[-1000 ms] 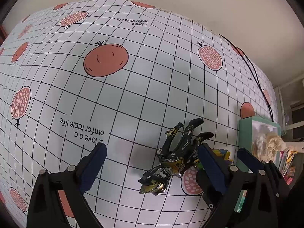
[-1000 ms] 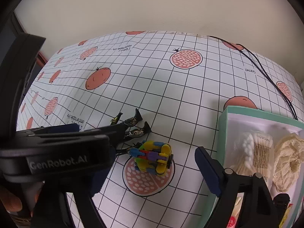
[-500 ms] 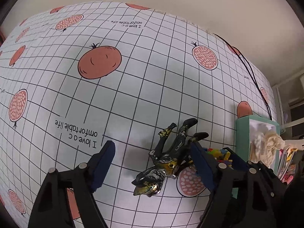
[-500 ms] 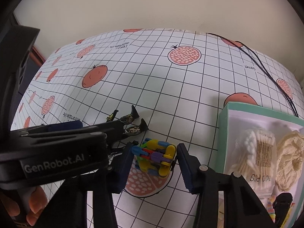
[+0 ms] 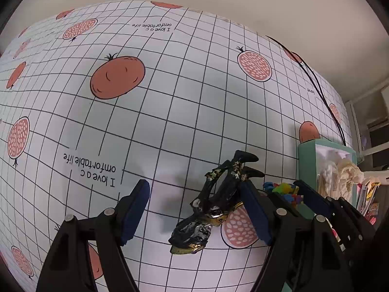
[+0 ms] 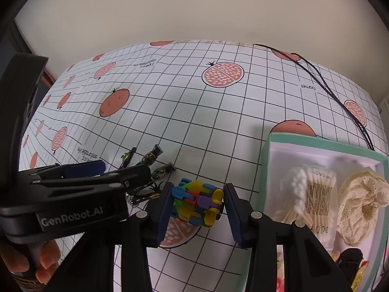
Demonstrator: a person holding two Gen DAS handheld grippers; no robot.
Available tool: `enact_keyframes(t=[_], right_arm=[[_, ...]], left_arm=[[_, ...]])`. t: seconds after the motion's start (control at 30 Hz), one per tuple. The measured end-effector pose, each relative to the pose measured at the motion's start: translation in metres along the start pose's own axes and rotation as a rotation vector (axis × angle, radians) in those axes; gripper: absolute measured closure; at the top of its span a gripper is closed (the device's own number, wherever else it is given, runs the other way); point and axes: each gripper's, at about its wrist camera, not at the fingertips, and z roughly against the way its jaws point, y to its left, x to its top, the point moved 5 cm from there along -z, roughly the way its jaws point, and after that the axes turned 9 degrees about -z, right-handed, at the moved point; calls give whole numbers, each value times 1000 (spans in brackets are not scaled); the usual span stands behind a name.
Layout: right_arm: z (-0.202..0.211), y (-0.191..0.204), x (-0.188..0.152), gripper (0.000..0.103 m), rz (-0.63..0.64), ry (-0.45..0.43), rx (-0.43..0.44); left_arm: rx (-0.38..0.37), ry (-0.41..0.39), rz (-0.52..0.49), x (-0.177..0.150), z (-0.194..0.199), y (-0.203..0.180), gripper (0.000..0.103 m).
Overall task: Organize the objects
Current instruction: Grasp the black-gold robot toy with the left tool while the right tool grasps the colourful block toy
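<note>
A black-and-gold toy figure (image 5: 218, 202) lies on the gridded tablecloth between the jaws of my left gripper (image 5: 194, 209). It rests against the right finger (image 5: 255, 211), and the left pad stands clear of it, so this gripper is open. A multicoloured block toy (image 6: 198, 204) sits on a pomegranate print. My right gripper (image 6: 200, 210) is closing on it, with a pad against each side. In the left wrist view the same block toy (image 5: 287, 191) shows just right of the figure. The left gripper (image 6: 114, 170) hides most of the figure in the right wrist view.
A teal box (image 6: 316, 143) stands at the right, holding a pack of cotton swabs (image 6: 306, 194) and a cream lace cloth (image 6: 364, 199). A black cable (image 6: 328, 85) runs over the cloth behind it. A hand (image 6: 36, 265) grips the left tool.
The right jaws have drawn in from wide apart onto the sides of the block toy. The left jaws have narrowed a little around the figure. Neither toy has shifted.
</note>
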Motion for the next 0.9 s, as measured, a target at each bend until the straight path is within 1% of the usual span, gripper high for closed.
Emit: enact_keyframes(t=[0.1,0.13,0.17,0.23,0.3,0.33,0.43,0.67,0.77,0.8,0.87,0.9], right_arm=[[0,-2,1,59,-10,2,3],[0,-2,1,59,-12,3,4],[0,-2,1,59,-12,4,5],[0,-3,1,59,-16,5,7],[0,-4,1,59,-19,7,7],[1,-4,1,59,-21,8,8],[1,-5,1,59,-21,10,7],[1,-4,1,59,-19,14,5],[2,-4,1,59,-22,15,7],[3,-4,1,59,-21,15,7],[3,-4,1,59,-22,13,6],[3,-4,1,59,-24,13,7]], left_arm=[[9,-1,-11,0,0,-2,26],[9,-4,-15,0,1,-3,27],[5,-6,-18,0,2,-3,31],[-11,-8,-19,-1,3,-5,39],[-49,-15,-24,1,3,-10,60],[-68,-16,-23,0,4,-12,61],[-53,-30,-39,0,6,-13,62],[-57,-45,-38,7,2,-15,64],[-68,-59,-34,6,8,-14,68],[-73,-65,-34,6,11,-14,72],[-76,-77,-40,8,16,-16,85],[-78,-86,-41,9,18,-16,96]])
